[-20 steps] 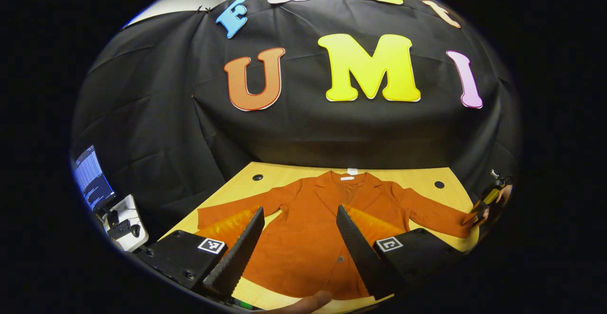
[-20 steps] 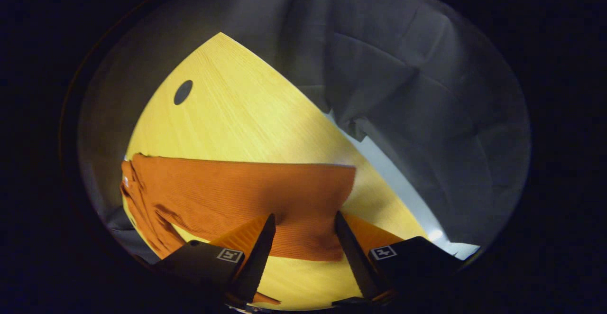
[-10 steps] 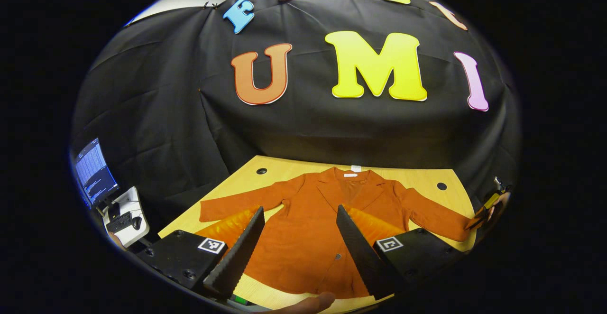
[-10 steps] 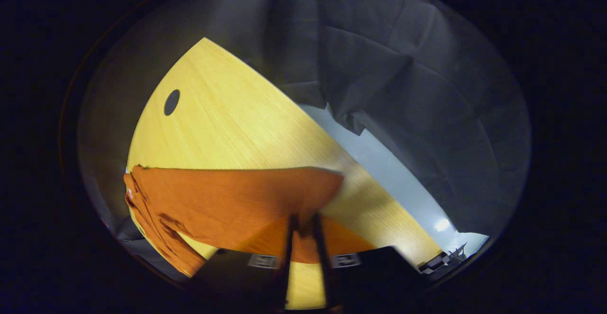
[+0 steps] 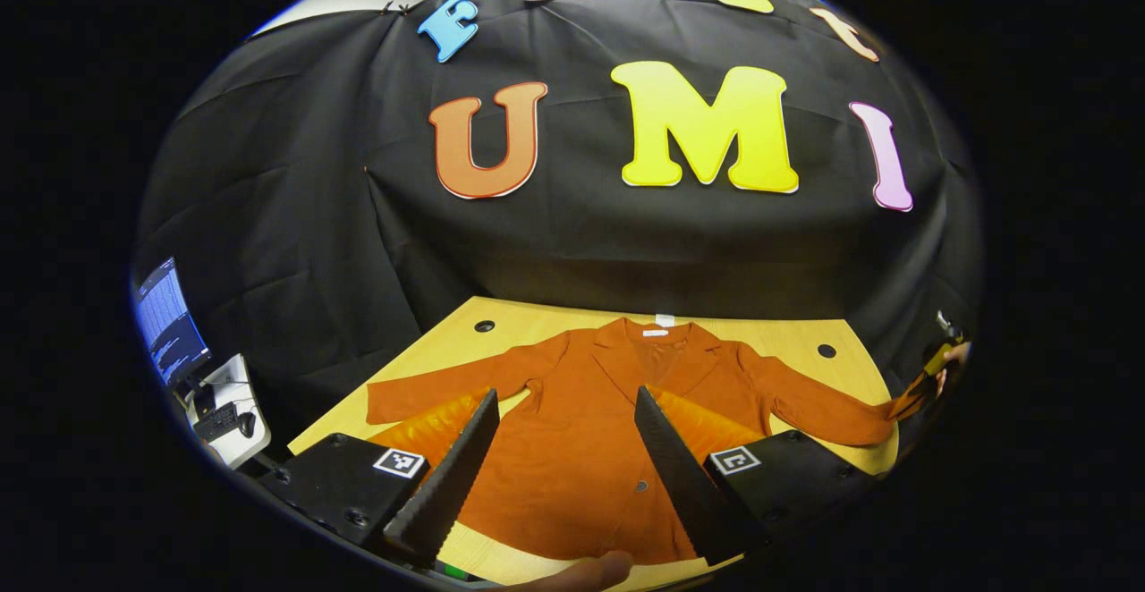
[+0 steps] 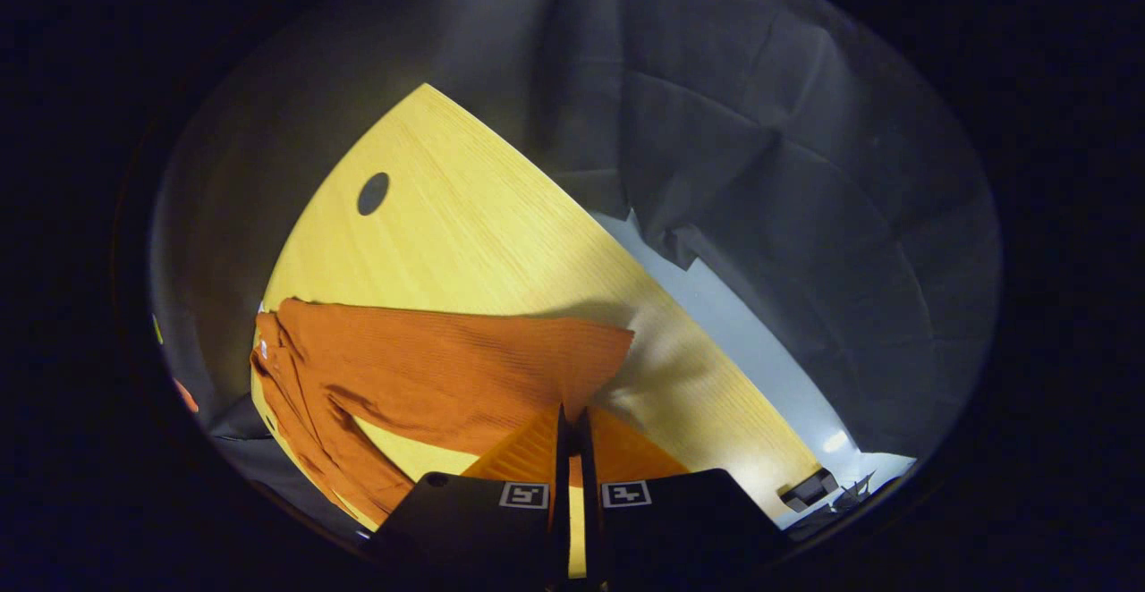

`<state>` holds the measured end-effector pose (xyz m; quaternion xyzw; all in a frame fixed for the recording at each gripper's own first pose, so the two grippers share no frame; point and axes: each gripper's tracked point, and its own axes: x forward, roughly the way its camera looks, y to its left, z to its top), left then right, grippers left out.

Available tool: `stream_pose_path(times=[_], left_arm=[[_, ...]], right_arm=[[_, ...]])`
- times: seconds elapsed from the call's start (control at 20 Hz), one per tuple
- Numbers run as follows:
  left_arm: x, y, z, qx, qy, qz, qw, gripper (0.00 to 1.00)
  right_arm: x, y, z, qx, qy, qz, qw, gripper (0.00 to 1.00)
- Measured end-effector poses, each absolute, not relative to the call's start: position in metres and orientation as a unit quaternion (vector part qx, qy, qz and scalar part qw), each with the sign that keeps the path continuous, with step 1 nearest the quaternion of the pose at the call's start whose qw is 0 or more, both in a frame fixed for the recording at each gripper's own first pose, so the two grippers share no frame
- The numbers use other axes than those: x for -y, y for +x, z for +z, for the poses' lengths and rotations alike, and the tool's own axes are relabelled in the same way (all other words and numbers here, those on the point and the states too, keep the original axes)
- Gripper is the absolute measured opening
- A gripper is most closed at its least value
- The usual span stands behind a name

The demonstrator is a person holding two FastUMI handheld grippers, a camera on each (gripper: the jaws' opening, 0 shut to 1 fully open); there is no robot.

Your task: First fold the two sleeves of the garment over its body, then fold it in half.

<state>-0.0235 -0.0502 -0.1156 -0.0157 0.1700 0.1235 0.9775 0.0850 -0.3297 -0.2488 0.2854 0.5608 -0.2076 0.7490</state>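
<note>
Right gripper view: right tool [image 6: 572, 422] clamps the ribbed orange sleeve [image 6: 447, 368] over the wood-grain surface [image 6: 465, 225]; left tool [image 5: 564, 449] gapes apart.

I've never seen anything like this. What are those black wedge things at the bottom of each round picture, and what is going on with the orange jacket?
No robot here: a person holds a two-finger gripper in each hand, and each carries a fisheye camera looking along its own fingers. Those wedges are the fingers.

The left gripper view looks across a wooden table at an orange jacket spread flat, sleeves out. The left gripper hangs open above it, holding nothing.

The right gripper view is close to the end of one sleeve. The right gripper is closed, fingers nearly together, pinching the sleeve's cuff. The left gripper view shows that gripper far off, at the sleeve's tip. The sleeve is not yet folded over.
</note>
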Motion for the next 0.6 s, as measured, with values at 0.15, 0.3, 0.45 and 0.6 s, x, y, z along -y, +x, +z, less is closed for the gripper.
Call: stream_pose_path(times=[0.15,0.3,0.45,0.6], left_arm=[[0.024,-0.022,-0.117,-0.163,-0.002,0.111,0.98,0.99],[-0.011,-0.024,-0.127,-0.164,-0.003,0.099,0.981,0.99],[-0.054,-0.025,-0.135,-0.169,-0.019,0.101,0.98,0.99],[-0.103,-0.026,-0.148,-0.178,-0.028,0.113,0.977,0.99]], right_arm=[[0.305,0.101,-0.212,-0.537,0.268,-0.204,0.773,0.07],[0.265,0.12,-0.174,-0.519,0.256,-0.198,0.791,0.07],[0.203,0.147,-0.141,-0.504,0.246,-0.182,0.808,0.07],[0.123,0.173,-0.108,-0.493,0.233,-0.148,0.825,0.07]])
